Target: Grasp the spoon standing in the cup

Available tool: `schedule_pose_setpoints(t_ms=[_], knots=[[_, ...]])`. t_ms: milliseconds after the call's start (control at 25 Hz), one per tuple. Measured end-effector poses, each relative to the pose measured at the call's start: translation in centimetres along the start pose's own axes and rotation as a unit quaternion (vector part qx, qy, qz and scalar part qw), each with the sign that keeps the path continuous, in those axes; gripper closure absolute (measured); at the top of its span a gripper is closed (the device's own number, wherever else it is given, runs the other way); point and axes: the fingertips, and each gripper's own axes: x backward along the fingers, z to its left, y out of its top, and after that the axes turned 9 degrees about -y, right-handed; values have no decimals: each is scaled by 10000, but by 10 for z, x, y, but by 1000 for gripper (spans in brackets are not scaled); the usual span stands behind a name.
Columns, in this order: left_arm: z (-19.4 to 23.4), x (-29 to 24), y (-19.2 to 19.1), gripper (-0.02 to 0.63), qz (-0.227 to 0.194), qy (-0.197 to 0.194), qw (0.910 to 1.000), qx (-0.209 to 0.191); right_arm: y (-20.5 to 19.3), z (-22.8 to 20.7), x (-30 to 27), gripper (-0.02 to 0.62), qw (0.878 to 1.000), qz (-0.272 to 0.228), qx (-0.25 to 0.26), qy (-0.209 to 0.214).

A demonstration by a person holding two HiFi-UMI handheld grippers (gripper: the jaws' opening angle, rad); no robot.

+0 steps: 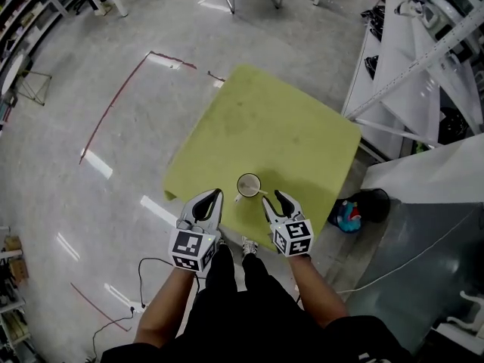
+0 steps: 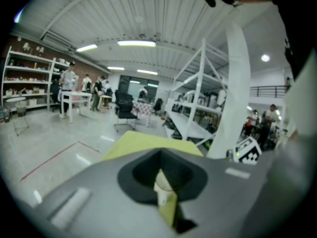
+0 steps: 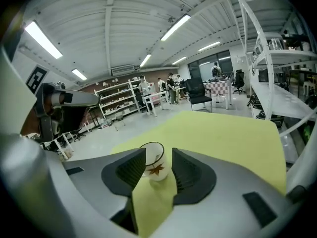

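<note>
Head cam: high up, facing steeply down; takes in the whole bench (image 1: 287, 127) from well off, w/ left gripper (image 1: 215, 194) & right gripper (image 1: 273, 197) at its lower edge. Left gripper cam: low, right behind its jaws, facing about level across the bench twd white racks (image 2: 195, 103). Right gripper cam: same setup, close to the cup (image 3: 154, 165). All 3 views share bench & cup; the left gripper view gets only a sliver of the cup.
</note>
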Motion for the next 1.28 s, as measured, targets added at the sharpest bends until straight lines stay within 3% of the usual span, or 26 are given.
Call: schedule_pose_setpoints(t_ms=[240,800,1280], knots=[[6,1,-11,600,96,-2,9999,43,-7,6,-16,450,9998,81,2,174],[12,4,-15,600,142,-10,9999,95,-11,9,-22,579,9996,50,-268,55],[2,6,-10,600,143,-71,9999,-35,13,19,-10,583,9996,-228,132,120]])
